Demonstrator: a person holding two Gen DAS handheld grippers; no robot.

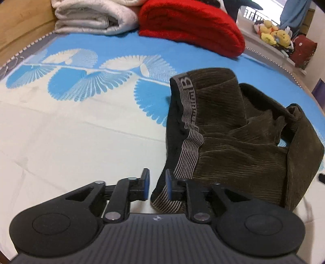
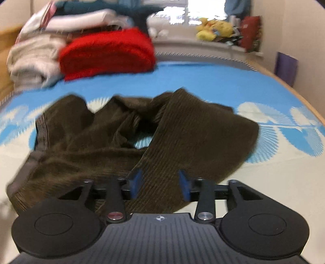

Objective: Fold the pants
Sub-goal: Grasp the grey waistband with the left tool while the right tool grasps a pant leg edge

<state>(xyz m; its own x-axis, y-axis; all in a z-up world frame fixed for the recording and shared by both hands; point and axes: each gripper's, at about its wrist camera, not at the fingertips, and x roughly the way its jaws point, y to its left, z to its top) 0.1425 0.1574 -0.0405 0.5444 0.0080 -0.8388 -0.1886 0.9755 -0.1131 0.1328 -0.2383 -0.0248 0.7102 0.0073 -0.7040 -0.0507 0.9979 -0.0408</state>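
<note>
Dark brown corduroy pants (image 1: 233, 138) lie bunched on the bed, with a striped grey waistband (image 1: 189, 126) running along their left side. My left gripper (image 1: 157, 185) is open, its jaws a small gap apart, right at the near corner of the waistband; nothing is between them. In the right wrist view the pants (image 2: 182, 138) lie crumpled with a folded leg running toward me. My right gripper (image 2: 160, 185) is open just above the near end of that leg and holds nothing.
The bed has a blue and cream sheet (image 1: 81, 126) with fan patterns. A folded red blanket (image 1: 193, 30) and a folded white blanket (image 1: 91, 18) lie at the far end. Yellow plush toys (image 1: 274, 34) sit on a ledge beyond. A wooden bed frame (image 2: 294, 91) runs along the right.
</note>
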